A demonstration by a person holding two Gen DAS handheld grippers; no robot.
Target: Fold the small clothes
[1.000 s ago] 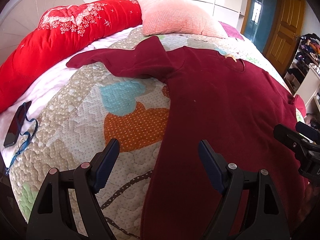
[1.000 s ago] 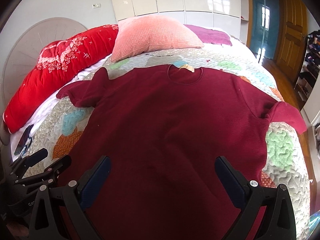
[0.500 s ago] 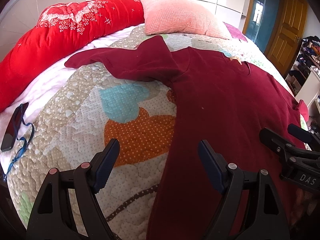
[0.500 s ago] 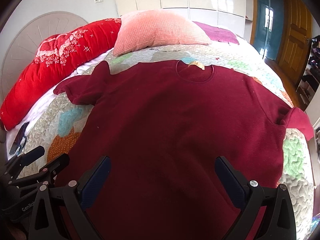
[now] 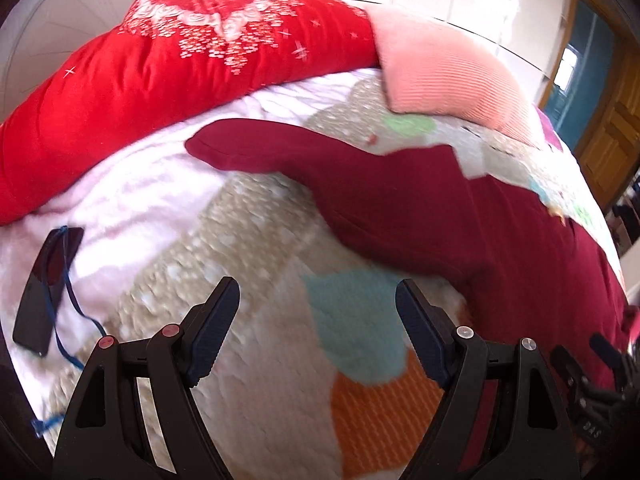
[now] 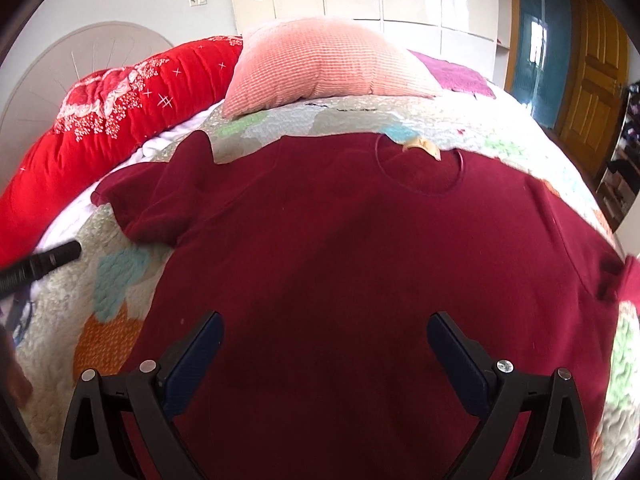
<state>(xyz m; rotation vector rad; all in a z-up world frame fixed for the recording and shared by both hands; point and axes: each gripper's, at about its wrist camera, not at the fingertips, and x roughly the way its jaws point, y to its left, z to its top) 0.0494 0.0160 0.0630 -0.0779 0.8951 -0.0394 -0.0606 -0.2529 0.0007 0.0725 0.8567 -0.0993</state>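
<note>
A dark red short-sleeved shirt (image 6: 360, 264) lies flat on the quilted bed, collar and tan label (image 6: 422, 146) at the far side. My right gripper (image 6: 324, 344) is open and empty above the shirt's lower middle. My left gripper (image 5: 318, 316) is open and empty over the bare quilt, short of the shirt's left sleeve (image 5: 288, 152), which stretches left. The shirt body (image 5: 520, 248) lies to its right. The left gripper's tip (image 6: 44, 260) shows in the right wrist view.
A red bolster (image 5: 160, 68) and a pink pillow (image 6: 328, 64) lie at the head of the bed. A dark phone with a blue cord (image 5: 44, 284) lies on the white sheet at left. Doors (image 6: 592, 80) stand at right.
My left gripper has moved forward and left, off the shirt's hem toward the left sleeve. My right gripper has moved forward over the shirt. Both stay open.
</note>
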